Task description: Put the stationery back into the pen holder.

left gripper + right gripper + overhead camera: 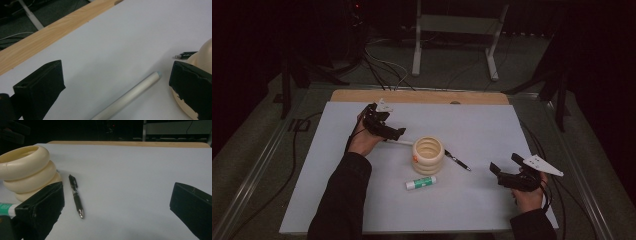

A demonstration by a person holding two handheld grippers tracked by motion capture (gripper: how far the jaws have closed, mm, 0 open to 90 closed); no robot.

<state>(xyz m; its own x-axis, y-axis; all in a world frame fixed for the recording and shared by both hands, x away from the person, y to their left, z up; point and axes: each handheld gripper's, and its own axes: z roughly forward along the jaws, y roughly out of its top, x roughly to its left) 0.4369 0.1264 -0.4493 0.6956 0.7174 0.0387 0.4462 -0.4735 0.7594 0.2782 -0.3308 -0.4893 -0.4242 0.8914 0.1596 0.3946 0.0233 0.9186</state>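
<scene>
Much of the room behind your table (492, 97) is dark, and only a pale metal stand (454, 30) and some floor cables (382, 67) can be made out there. In the left gripper view the white marker (130, 96) runs out of the bottom edge, so its rear end is cut off, and the far jaw covers part of the cream ribbed cup (202, 62); of the black pen (186, 54) only a short tip section shows past the cup. In the right gripper view the glue stick (7, 208) is mostly hidden behind the near jaw, with just a green and white stub visible, and the cup's base is partly covered by the same jaw. Your left gripper (384, 127) has its jaws spread wide and empty; the marker lies on the white sheet (482, 130) between them, angled toward the far jaw, touching neither. The cup stands just beyond that far jaw, whether in contact cannot be told. Your right gripper (507, 172) is likewise released, jaws far apart and holding nothing. Ahead of it and toward its near jaw lies the black pen, tip pointing back at the gripper, with the cup just beside the pen on the far side. In the high view the glue stick rests in front of the cup, well apart from your right gripper and between your two forearms.
</scene>
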